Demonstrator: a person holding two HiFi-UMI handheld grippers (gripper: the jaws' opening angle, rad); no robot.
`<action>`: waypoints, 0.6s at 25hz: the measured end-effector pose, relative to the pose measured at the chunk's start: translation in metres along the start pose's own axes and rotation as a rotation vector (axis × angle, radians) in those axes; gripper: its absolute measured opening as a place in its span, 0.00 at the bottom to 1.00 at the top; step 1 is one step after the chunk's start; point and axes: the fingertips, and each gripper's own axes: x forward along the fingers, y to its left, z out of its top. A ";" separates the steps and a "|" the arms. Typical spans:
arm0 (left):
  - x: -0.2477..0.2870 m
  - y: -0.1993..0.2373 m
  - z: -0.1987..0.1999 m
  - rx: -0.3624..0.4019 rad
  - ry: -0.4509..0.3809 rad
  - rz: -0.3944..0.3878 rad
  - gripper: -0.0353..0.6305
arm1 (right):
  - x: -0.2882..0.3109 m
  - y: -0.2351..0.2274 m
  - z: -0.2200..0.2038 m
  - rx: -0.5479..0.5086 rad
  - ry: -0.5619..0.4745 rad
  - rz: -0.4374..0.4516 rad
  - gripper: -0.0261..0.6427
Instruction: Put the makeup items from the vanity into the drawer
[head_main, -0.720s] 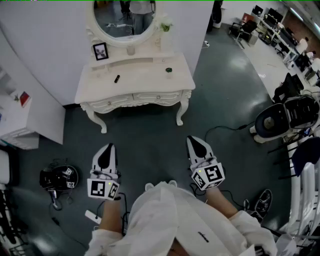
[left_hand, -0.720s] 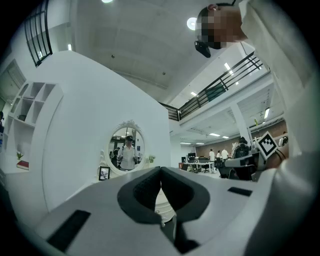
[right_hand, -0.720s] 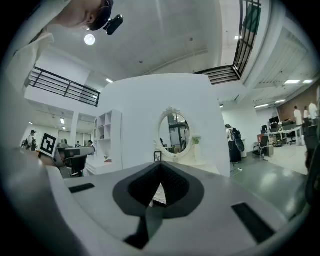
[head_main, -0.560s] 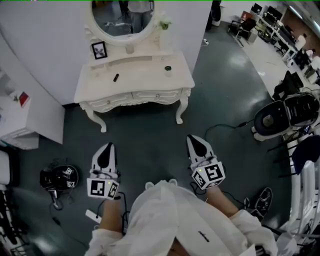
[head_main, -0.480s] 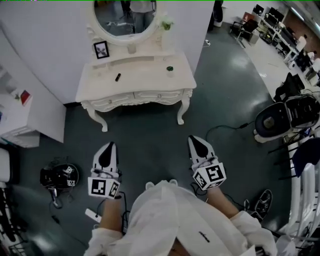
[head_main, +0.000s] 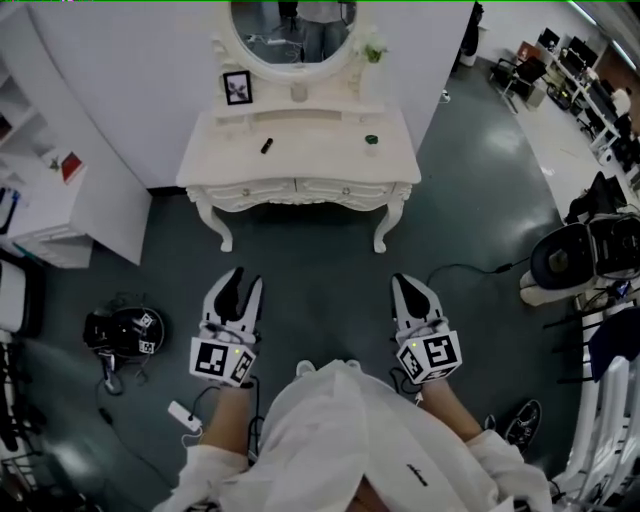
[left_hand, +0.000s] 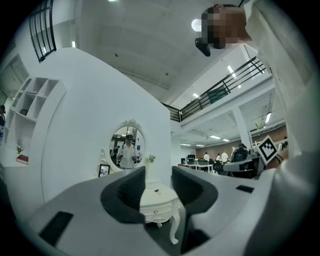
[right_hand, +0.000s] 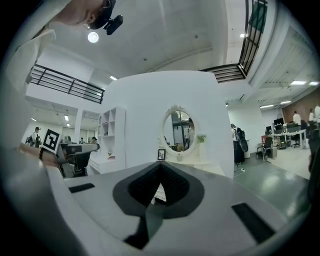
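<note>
I hold both claws low over the dark floor (head_main: 320, 270), well short of the vanity, each pointing roughly level toward it. The left claw (head_main: 242, 286) stands open: its own view shows the two jaws apart with nothing between them, only the far-off vanity showing through the gap. The right claw (head_main: 406, 284) is closed, its jaw tips meeting with nothing pinched there.

The makeup items sit untouched on the white counter (head_main: 310, 155). A small dark stick (head_main: 266, 146) lies left of the middle, and a small round dark item (head_main: 371, 141) sits toward the right end, well apart from the stick. The drawers (head_main: 262, 190) along the counter's front look shut.

At the back of the counter a picture frame (head_main: 237, 87) stands upright on the left, beside an oval mirror (head_main: 290, 30) with a white carved rim. White sleeves cover the arms behind both claws.
</note>
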 end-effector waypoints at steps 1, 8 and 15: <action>0.000 0.001 -0.001 -0.006 0.000 -0.008 0.34 | 0.002 0.002 -0.001 0.001 0.002 0.000 0.07; -0.013 0.020 -0.008 0.012 0.012 -0.010 0.56 | 0.026 0.028 -0.006 0.002 0.013 0.019 0.07; -0.036 0.056 -0.020 -0.016 0.032 0.017 0.59 | 0.048 0.068 -0.013 0.001 0.014 0.045 0.07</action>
